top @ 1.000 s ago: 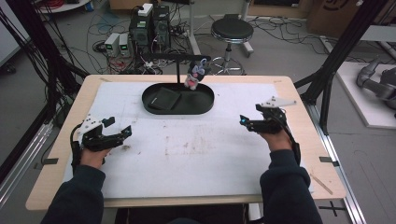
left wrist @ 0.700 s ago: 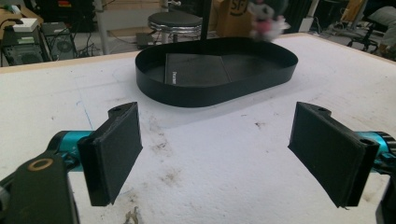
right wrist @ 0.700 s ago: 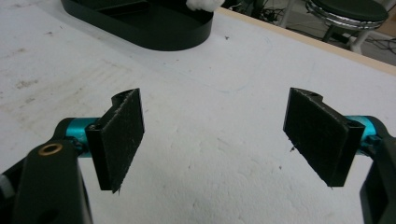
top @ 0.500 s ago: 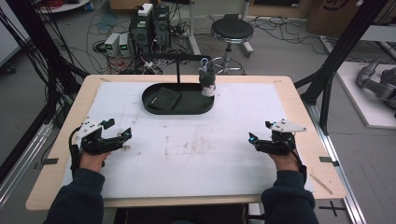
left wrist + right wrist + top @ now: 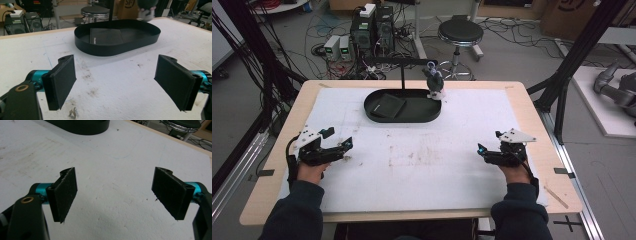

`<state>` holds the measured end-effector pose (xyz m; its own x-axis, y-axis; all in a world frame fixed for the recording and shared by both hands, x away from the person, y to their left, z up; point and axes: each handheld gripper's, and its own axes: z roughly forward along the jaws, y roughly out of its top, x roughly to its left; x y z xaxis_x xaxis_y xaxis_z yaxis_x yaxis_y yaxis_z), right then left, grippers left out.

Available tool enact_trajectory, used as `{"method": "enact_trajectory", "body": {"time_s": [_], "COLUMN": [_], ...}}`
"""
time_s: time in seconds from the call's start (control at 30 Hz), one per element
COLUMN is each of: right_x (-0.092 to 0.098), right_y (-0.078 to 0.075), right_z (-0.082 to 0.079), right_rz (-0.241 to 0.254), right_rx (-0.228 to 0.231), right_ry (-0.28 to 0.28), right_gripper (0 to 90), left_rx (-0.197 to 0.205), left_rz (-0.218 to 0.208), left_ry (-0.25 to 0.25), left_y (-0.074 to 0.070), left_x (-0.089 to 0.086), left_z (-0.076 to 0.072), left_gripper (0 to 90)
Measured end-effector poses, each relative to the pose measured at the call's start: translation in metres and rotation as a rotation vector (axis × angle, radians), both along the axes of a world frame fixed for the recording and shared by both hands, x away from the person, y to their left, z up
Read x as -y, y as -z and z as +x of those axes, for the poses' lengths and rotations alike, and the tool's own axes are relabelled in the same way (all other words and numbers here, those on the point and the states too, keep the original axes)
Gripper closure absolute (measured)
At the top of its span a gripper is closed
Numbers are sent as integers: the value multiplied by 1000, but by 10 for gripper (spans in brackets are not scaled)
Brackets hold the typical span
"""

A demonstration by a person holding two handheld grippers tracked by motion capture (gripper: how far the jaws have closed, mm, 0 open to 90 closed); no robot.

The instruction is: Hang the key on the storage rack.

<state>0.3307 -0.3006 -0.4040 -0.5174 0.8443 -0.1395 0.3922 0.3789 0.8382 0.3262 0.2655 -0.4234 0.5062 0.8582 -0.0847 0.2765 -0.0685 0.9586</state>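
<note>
Change since 1 s ago: the right gripper (image 5: 486, 150) has pulled back from beside the tray's right end to the table's right edge, near-side half, and the small toy figure (image 5: 433, 84) hanging from the stand's crossbar (image 5: 399, 61) has swung. It was tilted and colourful a sec ago, now hangs grey and roughly plumb over the right end of the black oval tray (image 5: 402, 116). Judgement: looks like the hang step is done or just released, and the R hand is retreating to rest. The left gripper (image 5: 343, 146) is in the same spot near the table's left edge, no real move.

Jaw state:
- L: jaws spread wide, nothing between, pads (image 5: 61, 82) over bare white mat, pointing at the tray.
- R: jaws spread wide too, empty, pads (image 5: 65, 195) over the mat; the tray's edge is just at the top of the right gripper view.

Where things are: the figure is at the table's far-edge centre, dangling above the tray's right end. Can't tell if it touches the rim. The tray sits far-centre on the white mat (image 5: 422, 170), well apart from both grippers.

Counts:
- 2 grippers, 2 hands
- 1 tray
- 1 dark flat square pad/booklet (image 5: 387, 105) lying in the tray's left half
- 1 T-stand, post rising from the tray
- 1 hanging figure
- 1 round stool (image 5: 460, 32) on the floor beyond the far edge
</note>
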Motion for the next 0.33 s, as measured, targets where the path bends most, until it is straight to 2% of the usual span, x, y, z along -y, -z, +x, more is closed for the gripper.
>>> {"method": "enact_trajectory", "body": {"time_s": [0.33], "right_x": [3], "right_y": [0], "right_z": [-1], "right_rz": [5], "right_rx": [9], "right_ry": [17], "right_gripper": [209], "left_rx": [-3], "left_rz": [6], "left_ry": [3], "left_y": [1], "left_x": [2], "left_z": [2], "left_gripper": [169]}}
